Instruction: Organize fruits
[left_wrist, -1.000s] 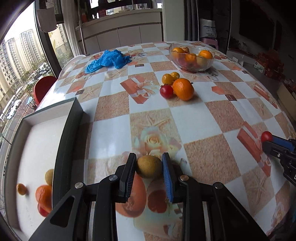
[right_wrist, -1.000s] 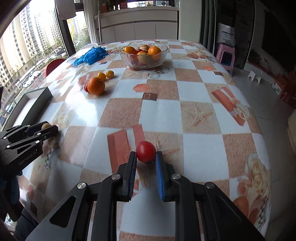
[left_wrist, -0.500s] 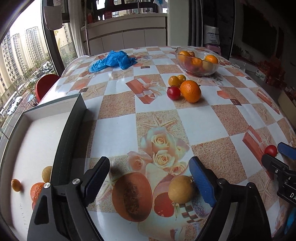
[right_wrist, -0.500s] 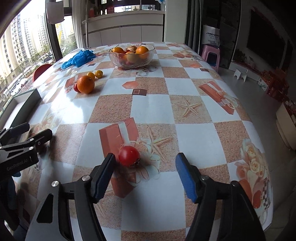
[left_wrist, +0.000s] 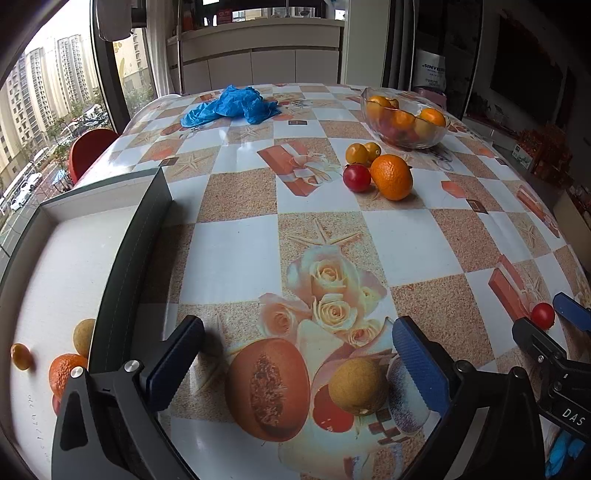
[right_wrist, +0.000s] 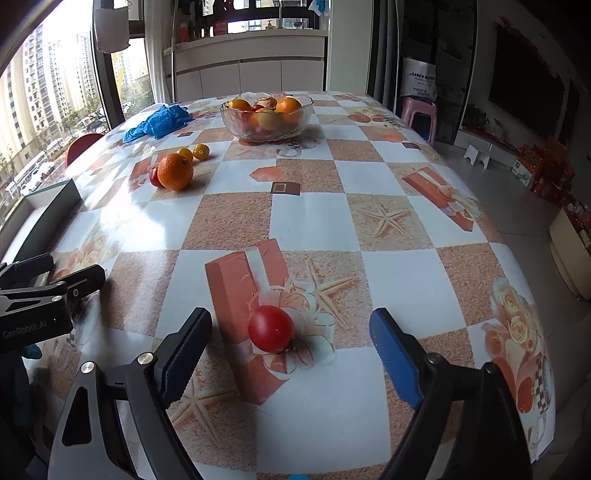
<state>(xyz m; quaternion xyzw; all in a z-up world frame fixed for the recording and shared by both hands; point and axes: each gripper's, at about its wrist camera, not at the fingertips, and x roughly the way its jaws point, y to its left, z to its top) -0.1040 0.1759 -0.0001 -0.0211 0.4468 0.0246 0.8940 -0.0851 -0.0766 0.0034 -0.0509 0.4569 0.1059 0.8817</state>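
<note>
Left gripper (left_wrist: 297, 360): jaws have just been opening and stand wide; a brownish-yellow fruit (left_wrist: 357, 386) rests on the tablecloth (left_wrist: 229, 251) between them, toward the 3 o'clock finger, ungripped. Right gripper (right_wrist: 291, 341): jaws likewise have just been opening, released; a red tomato (right_wrist: 271, 328) lies between them, touching neither. White tray (left_wrist: 59, 258) sits at 9 o'clock. Glass bowl (right_wrist: 266, 118) of fruit stands at 12 o'clock.
</note>
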